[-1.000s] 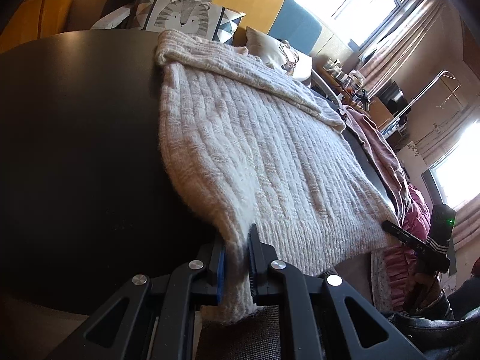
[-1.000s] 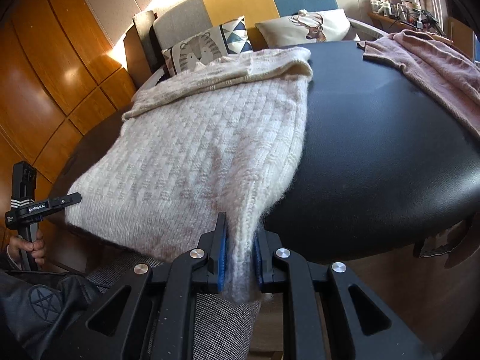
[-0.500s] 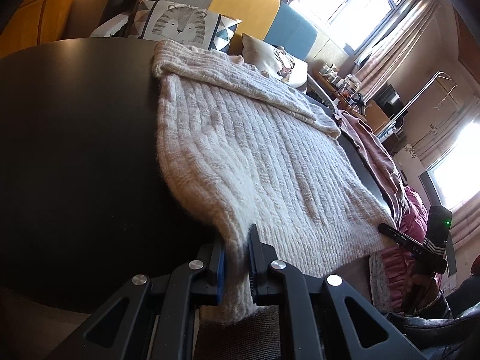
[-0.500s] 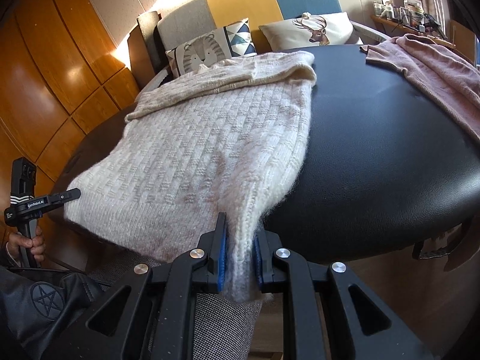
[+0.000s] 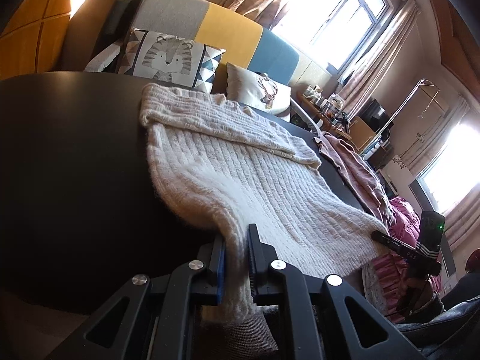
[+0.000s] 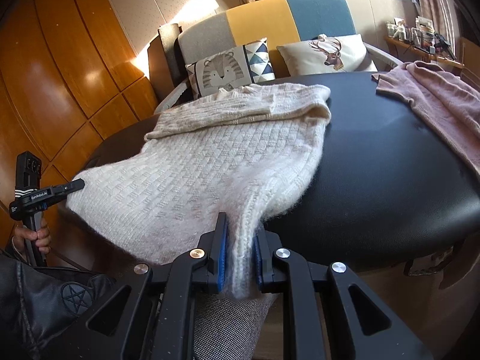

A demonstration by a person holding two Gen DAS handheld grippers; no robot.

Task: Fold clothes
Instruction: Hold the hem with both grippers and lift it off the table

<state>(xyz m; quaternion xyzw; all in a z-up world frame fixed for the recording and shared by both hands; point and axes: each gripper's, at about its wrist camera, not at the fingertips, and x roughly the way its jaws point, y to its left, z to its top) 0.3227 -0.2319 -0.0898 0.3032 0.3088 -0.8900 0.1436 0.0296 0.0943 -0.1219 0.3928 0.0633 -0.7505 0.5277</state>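
Cream knit sweater [image 5: 240, 180] lies spread across the black counter [image 5: 69, 165], its top part folded over toward the far edge, near the sofa [image 6: 285, 18] with its tiger cushion [image 6: 228, 70] and deer cushion [image 6: 327, 52]. The near hem hangs off the counter's front edge.

The left hand-held gripper [image 5: 235, 258] pinches one bottom corner of the sweater between its blue-padded fingers [image 5: 220, 270], the knit bunched and draping down past them. The right hand-held gripper [image 6: 240, 258] pinches the other bottom corner the same way, with the fabric rising from its pads in a lifted ridge. Each gripper also shows at the edge of the other's view, at the sweater's hem, and in the right wrist view a hand [image 6: 33, 237] grips the left one's handle.

A pink garment [image 6: 435, 102] lies on the counter's right side, apart from the sweater.
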